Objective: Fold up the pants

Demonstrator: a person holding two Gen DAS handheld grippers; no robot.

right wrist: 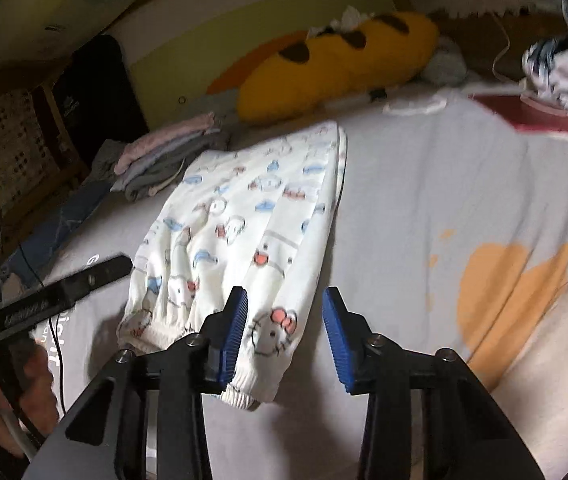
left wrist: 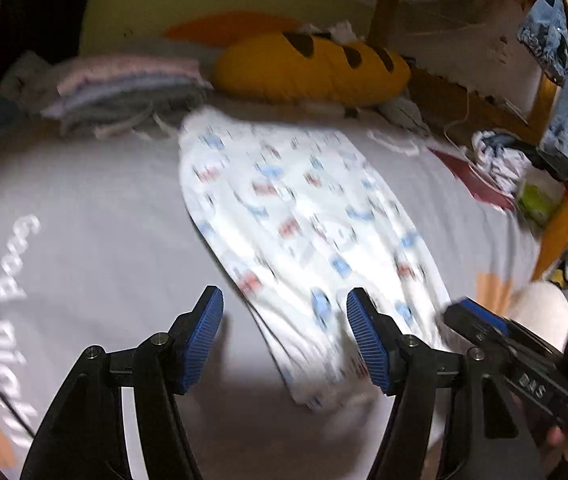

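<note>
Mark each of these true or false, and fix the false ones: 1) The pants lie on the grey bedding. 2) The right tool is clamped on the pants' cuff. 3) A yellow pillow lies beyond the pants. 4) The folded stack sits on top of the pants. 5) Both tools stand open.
1) True: the pants lie flat on the grey bedding.
2) False: the right tool is open, its pads off the cuff.
3) True: the yellow pillow lies past their far end.
4) False: the stack sits on the bedding beside them.
5) True: the left tool is open too, holding nothing.
</note>
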